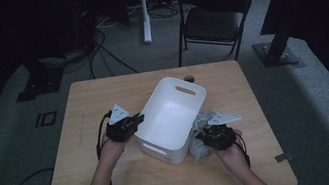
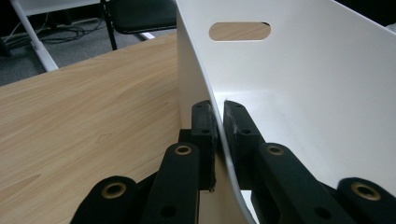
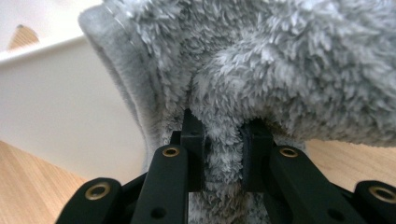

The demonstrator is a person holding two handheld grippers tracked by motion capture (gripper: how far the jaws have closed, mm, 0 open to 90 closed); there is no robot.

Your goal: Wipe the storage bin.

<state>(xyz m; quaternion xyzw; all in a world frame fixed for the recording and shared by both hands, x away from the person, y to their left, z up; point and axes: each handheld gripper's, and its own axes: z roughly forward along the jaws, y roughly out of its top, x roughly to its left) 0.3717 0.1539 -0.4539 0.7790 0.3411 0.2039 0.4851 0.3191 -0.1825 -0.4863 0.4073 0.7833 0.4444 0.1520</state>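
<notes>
A white plastic bin [image 1: 171, 116] with slot handles stands in the middle of the wooden table [image 1: 97, 98]. My left gripper [image 1: 133, 123] is at its left wall; in the left gripper view its jaws pinch the thin white rim [image 2: 219, 135] between them. A fluffy grey cloth [image 1: 200, 143] lies bunched against the bin's right side. My right gripper [image 1: 205, 135] is shut on a fold of that grey cloth [image 3: 261, 70], with the bin's white wall [image 3: 56, 107] just behind it.
A black folding chair [image 1: 213, 16] stands beyond the table's far edge, with a white desk leg [image 1: 143, 10] and cables on the floor behind. Bare wood [image 1: 167, 183] lies between the person's forearms at the near side.
</notes>
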